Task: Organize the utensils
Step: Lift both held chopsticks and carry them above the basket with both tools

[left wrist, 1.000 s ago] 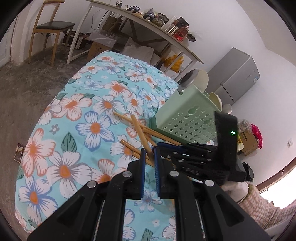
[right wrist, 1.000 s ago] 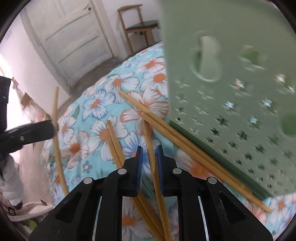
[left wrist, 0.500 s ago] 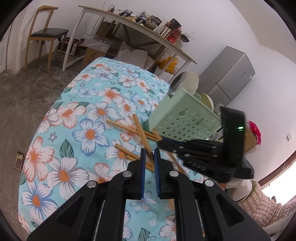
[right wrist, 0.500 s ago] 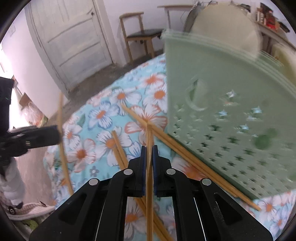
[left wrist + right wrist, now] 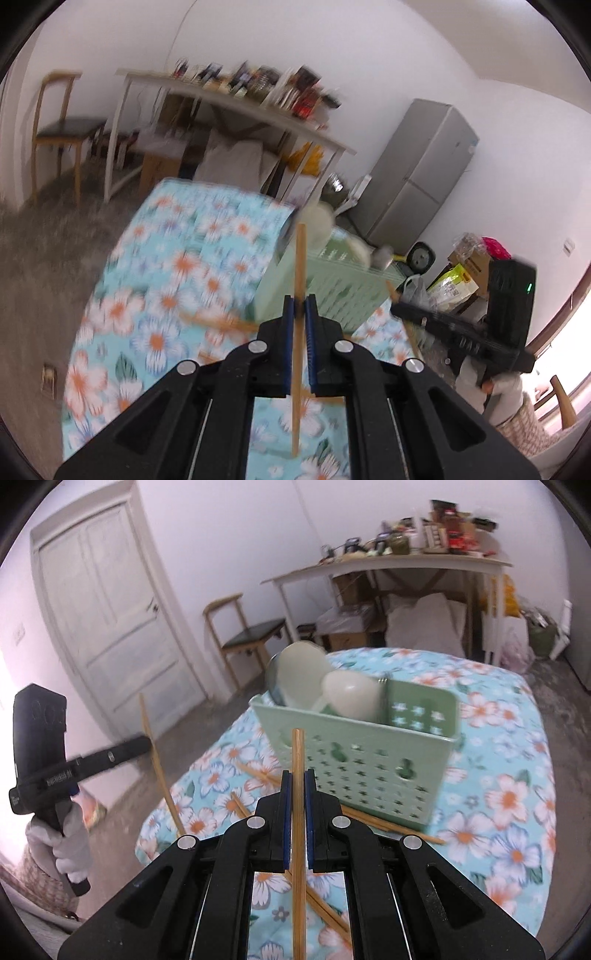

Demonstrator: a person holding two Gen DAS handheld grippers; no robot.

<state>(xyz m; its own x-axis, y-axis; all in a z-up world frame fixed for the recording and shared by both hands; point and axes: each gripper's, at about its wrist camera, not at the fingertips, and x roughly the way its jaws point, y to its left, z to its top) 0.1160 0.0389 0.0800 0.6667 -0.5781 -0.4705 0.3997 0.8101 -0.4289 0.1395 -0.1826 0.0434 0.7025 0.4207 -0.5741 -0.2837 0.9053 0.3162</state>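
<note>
Chopsticks are clamped upright, one in my left gripper (image 5: pixel 300 308) and one in my right gripper (image 5: pixel 296 782). Basket (image 5: pixel 373 771) stands ahead of and below both; right is nearer, more chopsticks (image 5: pixel 391 825) lying at its base.

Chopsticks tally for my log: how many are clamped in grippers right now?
2. One tan wooden chopstick is clamped in the right gripper, a second chopstick in the left gripper. Other chopsticks lie loose on the floral cloth by the green plastic basket, uncounted.
</note>
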